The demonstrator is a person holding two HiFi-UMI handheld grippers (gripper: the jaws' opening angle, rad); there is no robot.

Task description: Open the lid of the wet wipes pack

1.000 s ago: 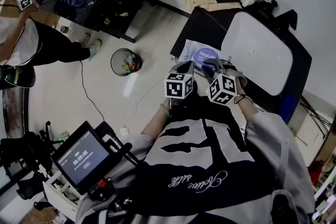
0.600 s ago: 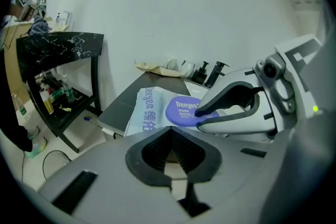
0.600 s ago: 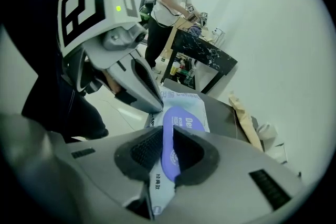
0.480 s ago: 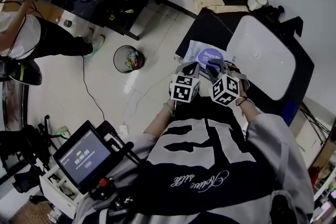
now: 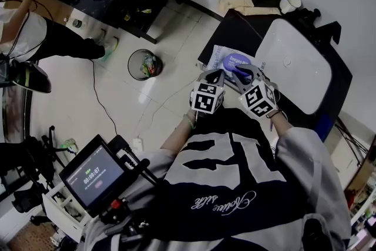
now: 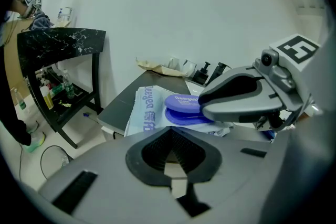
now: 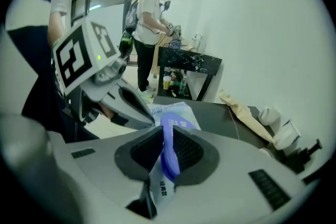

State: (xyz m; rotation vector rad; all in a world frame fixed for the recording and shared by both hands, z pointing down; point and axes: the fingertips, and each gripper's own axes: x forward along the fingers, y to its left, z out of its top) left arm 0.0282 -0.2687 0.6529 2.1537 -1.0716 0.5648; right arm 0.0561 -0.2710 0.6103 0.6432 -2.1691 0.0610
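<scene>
Right tongs [image 7: 164, 152] now in on the lid [image 5: 236, 59]: a sec ago both tools sat at the pack's near edge w/ the purple disc in plain sight, and now the right tip covers the disc's near rim in the head view. Its own view confirms it. The tongs are closed down to a narrow slot, w/ the purple rim standing on edge between the ribbed pads and a bit of white printed film caught below it. So the grip looks made, and I'd call the lift the step in hand. Seen from the left gripper view, the lid shows as two purple layers w/ a dark slit between them, so prob. the flap has started off its base ring but is nowhere near thrown back yet. Left tongs [image 6: 170, 147] have barely shifted. They are drawn together, pads meeting down the middle, w/ nothing gripped that I can see, and they sit just beside the pack's near-left edge, not on it. The wet wipes pack [image 5: 216, 54] lies flat at the near-left corner of the dark worktop [image 5: 235, 20], just left of the white basin [image 5: 294, 64], lid facing up. Relative to the tools, the pack is right in front of both, its lid in the right one's bite, w/ the left one parked off the film. With no hold-down, my guess is the whole pack may ride up w/ the flap.
</scene>
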